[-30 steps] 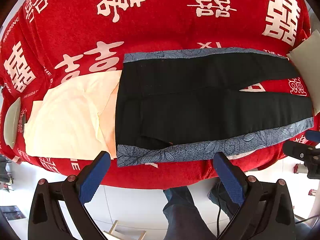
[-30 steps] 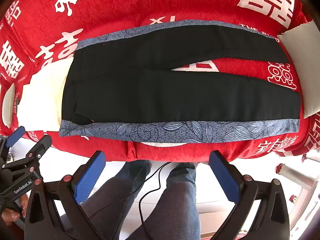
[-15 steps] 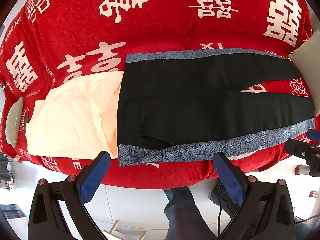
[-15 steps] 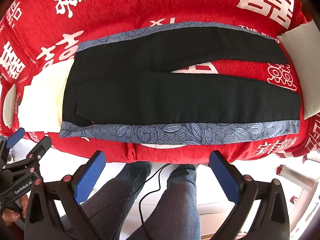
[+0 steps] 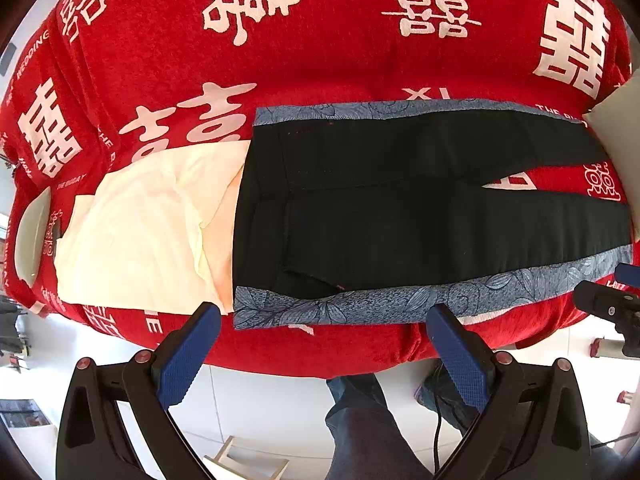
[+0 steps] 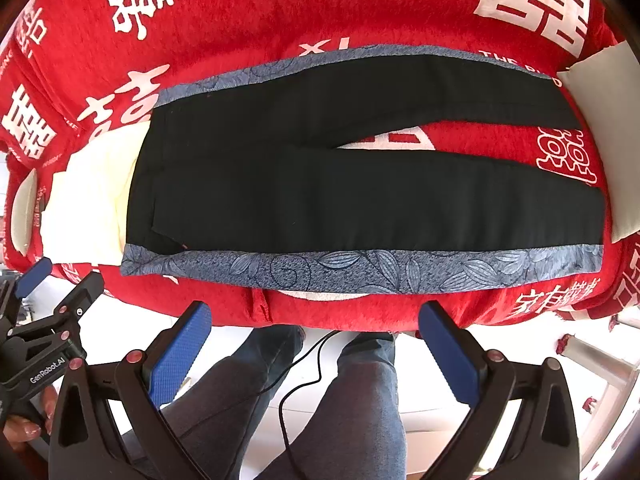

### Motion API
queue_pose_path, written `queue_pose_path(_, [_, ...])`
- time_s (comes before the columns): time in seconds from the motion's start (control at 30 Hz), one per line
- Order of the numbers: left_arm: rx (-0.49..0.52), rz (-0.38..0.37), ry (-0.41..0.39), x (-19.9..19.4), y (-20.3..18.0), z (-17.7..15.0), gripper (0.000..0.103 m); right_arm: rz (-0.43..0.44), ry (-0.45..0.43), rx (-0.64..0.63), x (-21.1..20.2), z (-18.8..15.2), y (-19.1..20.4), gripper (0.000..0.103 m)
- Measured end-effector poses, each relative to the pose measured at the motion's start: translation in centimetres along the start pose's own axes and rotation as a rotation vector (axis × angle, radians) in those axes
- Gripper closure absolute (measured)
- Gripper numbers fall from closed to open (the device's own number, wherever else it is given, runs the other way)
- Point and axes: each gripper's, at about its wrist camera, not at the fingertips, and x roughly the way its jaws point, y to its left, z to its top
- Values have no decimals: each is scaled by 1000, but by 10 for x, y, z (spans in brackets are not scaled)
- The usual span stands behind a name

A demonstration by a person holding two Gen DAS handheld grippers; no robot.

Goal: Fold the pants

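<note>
**Black pants spread flat, both tools released at the near edge**

A red plush cloth printed with large white Chinese characters (image 5: 320, 60) covers the whole tabletop and hangs over its near edge (image 6: 360, 312).

On it lie the black pants with blue-grey leaf-patterned side stripes (image 5: 400, 232), spread flat and unfolded. The waistband points to the left and the two legs run out to the right, parting into a narrow V that shows a wedge of the red cloth between them (image 6: 400, 140). One patterned stripe runs along the near edge of the pants, close to the tabletop's front edge; the other runs along the far edge.

A pale cream fabric piece (image 5: 140, 232), creased and partly folded over itself, lies to the left, its right side tucked under the waistband.

A white cushion-like object (image 6: 608, 140) sits at the right end of the cloth, just beside the leg cuffs. A pale rounded object (image 5: 32, 232) sits at the far left edge.

The left tool (image 5: 320, 344), black with blue textured pads, is released, its fingers spread wide in front of the tabletop edge below the waistband, touching nothing. The right tool (image 6: 312, 344) is likewise released and wide apart, in front of the edge below the near leg, clear of the fabric.
</note>
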Motion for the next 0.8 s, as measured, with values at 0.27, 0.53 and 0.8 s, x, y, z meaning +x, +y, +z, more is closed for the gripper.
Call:
queue_pose_path(0.27, [-78, 13, 28, -3, -11, 1, 0, 18, -13, -17, -6, 5, -23, 0])
queue_pose_path(0.53, [-141, 29, 19, -15, -30, -7, 0, 19, 9, -45, -8, 1, -52, 0])
queue_pose_path(0.8, [-313, -126, 27, -3, -9, -19, 0, 203, 41, 35, 8, -11, -69, 0])
